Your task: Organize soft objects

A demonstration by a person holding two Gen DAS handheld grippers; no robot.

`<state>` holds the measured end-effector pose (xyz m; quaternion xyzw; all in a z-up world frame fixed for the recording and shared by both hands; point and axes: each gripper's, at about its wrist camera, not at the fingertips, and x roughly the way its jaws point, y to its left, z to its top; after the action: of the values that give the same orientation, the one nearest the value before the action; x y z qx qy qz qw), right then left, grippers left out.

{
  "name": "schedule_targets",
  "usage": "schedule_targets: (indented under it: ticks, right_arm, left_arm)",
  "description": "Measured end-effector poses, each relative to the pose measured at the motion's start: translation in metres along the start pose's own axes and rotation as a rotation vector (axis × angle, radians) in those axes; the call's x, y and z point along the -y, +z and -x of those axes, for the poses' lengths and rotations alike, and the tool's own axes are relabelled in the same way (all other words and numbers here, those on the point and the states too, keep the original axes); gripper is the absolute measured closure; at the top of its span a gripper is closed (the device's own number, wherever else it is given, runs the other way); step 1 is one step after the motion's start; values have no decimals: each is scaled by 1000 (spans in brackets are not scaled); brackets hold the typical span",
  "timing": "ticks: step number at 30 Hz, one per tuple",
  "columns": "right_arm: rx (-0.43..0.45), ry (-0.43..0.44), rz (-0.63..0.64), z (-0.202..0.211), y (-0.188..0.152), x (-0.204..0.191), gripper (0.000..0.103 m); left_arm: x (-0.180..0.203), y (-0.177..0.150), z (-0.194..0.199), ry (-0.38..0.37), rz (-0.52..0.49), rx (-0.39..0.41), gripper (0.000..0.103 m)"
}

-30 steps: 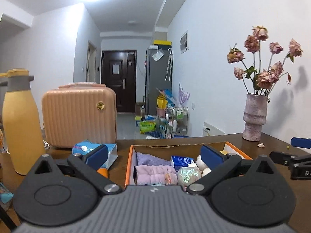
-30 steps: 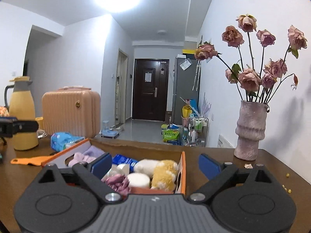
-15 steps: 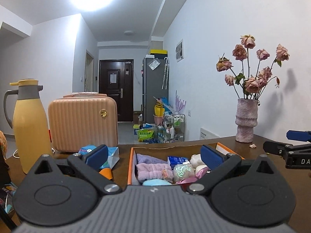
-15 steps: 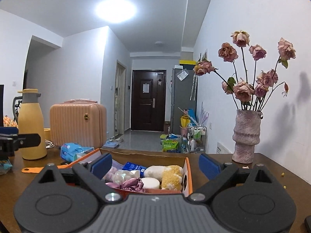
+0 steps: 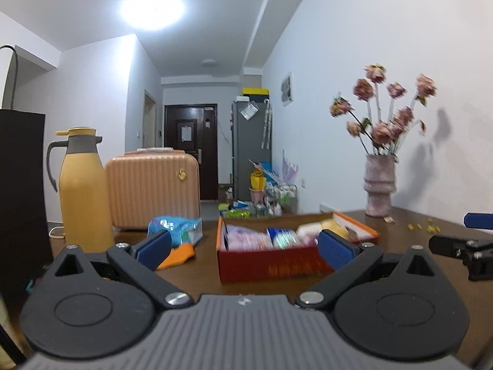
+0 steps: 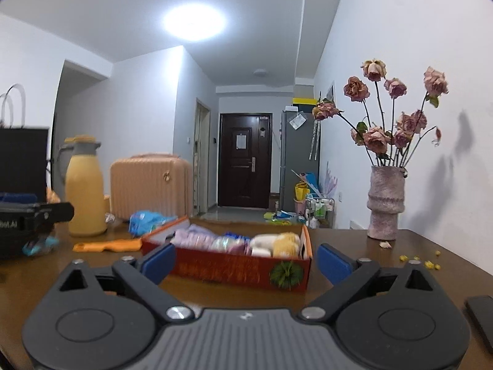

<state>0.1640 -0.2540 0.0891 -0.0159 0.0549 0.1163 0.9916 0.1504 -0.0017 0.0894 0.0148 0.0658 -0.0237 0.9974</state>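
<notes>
A red and orange cardboard box (image 5: 265, 265) (image 6: 234, 268) sits on the brown table, filled with several soft items: a lilac cloth (image 6: 192, 239), a blue packet (image 5: 279, 236), white and yellow fluffy pieces (image 6: 285, 242). My left gripper (image 5: 243, 248) is open and empty, a short way in front of the box. My right gripper (image 6: 246, 263) is open and empty, also a short way in front of the box. The right gripper also shows at the right edge of the left wrist view (image 5: 462, 246).
A yellow thermos (image 5: 83, 191), a peach case (image 5: 152, 189), a blue packet (image 5: 174, 229) and an orange tool (image 6: 106, 245) lie left of the box. A pink vase of dried roses (image 6: 385, 203) stands at the right, with yellow crumbs (image 6: 419, 260). A dark bag (image 5: 21, 191) stands at far left.
Both grippers have drawn back and down from above the box; the box now lies farther off, its red front wall in view. Both stay open.
</notes>
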Motion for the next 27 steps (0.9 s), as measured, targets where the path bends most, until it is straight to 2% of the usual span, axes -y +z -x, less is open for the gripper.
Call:
schedule_targets:
  ticks: [4,6,9,11,13,18,27]
  right_arm:
    - [-23,19,-5,47,-27,-18,0]
    - [-27,4,-27,68,-43,-26,0]
    - [-36,-16,14,94,-66,-38,0]
    - [-62,-12,-3,107,-77,-43,0]
    - [-99,13,-40,115,-83,-45,0]
    - [-60,-1,-22,124,-82,-56,0]
    - [-57,21,-68,119,-81,-48,0]
  left_arm:
    - [3,-25,54,10,14,2,0]
    - [2,-39,78,16,26,-14,0]
    - [-1,-57,106,25,68,-45,0]
    - [-3,-65,114,28,82,-78,0]
    - [-1,-67,120,21,37,-69,0]
    - [-2,-58,120,36,43,-40,0]
    - [-3,-58,116,33,56,-57,0]
